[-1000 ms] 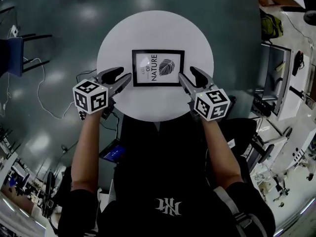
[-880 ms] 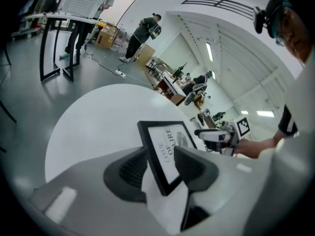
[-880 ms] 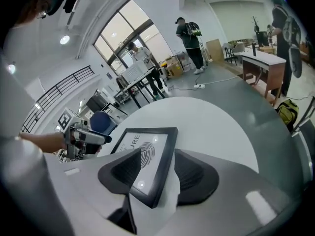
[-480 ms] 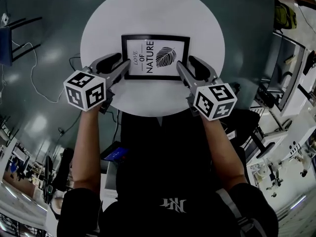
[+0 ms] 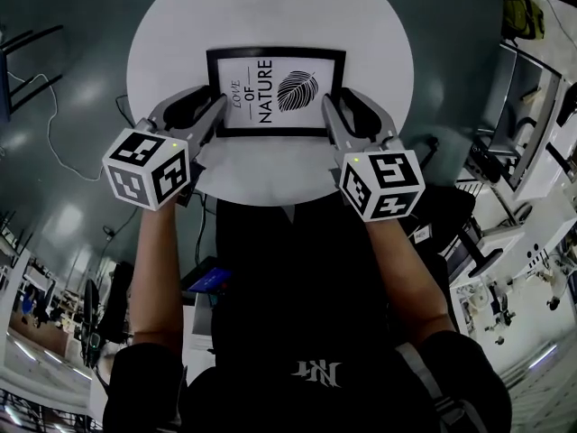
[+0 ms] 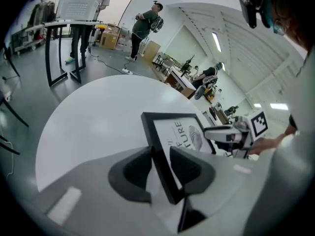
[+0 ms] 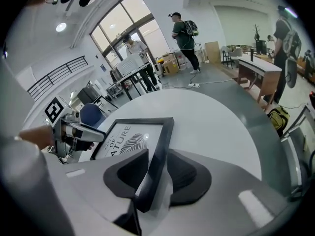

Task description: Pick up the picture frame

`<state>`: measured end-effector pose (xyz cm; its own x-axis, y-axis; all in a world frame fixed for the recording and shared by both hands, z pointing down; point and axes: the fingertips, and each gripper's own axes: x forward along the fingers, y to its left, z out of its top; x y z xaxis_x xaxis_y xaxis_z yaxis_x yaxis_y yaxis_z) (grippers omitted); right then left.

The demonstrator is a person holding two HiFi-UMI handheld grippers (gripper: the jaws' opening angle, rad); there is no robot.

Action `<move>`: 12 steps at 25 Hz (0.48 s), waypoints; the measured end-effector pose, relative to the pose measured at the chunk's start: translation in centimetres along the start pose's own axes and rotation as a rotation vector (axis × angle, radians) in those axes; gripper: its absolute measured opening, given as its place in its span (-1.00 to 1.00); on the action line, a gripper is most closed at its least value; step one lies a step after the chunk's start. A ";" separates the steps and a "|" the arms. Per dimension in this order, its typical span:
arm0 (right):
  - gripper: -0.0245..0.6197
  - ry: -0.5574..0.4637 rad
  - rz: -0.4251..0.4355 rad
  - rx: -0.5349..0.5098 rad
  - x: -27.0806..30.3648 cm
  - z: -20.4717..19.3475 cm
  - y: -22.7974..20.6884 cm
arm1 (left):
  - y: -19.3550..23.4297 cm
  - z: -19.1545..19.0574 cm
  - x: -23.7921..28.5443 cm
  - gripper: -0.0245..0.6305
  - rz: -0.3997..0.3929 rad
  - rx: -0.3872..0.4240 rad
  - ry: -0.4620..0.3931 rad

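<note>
A black picture frame (image 5: 275, 91) with a leaf print lies flat on the round white table (image 5: 270, 7). My left gripper (image 5: 216, 115) is at the frame's near left corner, and its jaws are closing with the frame's left edge (image 6: 162, 171) between them. In the left gripper view (image 6: 160, 163) both pads meet that edge. My right gripper (image 5: 332, 115) is at the near right corner, its jaws likewise closing on the right edge (image 7: 156, 156). In the right gripper view (image 7: 157, 168) the pads press the black rail on both sides.
The table stands on a dark glossy floor (image 5: 72, 197). A chair (image 5: 18, 70) and a cable are at the left. Desks and equipment (image 5: 532, 106) crowd the right side. Several people stand far off (image 6: 145, 26) (image 7: 184, 33).
Both grippers have come down onto the frame's near corners. Their jaws have narrowed from wide open to closing around the frame's side edges. The frame has not shifted on the table.
</note>
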<state>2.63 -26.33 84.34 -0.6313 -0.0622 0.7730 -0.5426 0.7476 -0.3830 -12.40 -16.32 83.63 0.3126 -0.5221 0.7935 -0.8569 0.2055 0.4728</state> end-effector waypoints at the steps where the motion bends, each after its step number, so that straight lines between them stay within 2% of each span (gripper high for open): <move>1: -0.56 0.000 -0.003 -0.006 0.0 0.0 0.1 | 0.0 0.0 0.0 -0.57 0.006 0.002 -0.001; 12: -0.70 -0.012 -0.045 0.022 -0.1 0.0 0.2 | 0.3 0.0 -0.1 -0.65 0.050 -0.032 -0.029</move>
<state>2.62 -26.18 84.20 -0.6123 -0.1036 0.7838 -0.5826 0.7293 -0.3588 -12.67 -16.28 83.69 0.2572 -0.5343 0.8052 -0.8573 0.2583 0.4453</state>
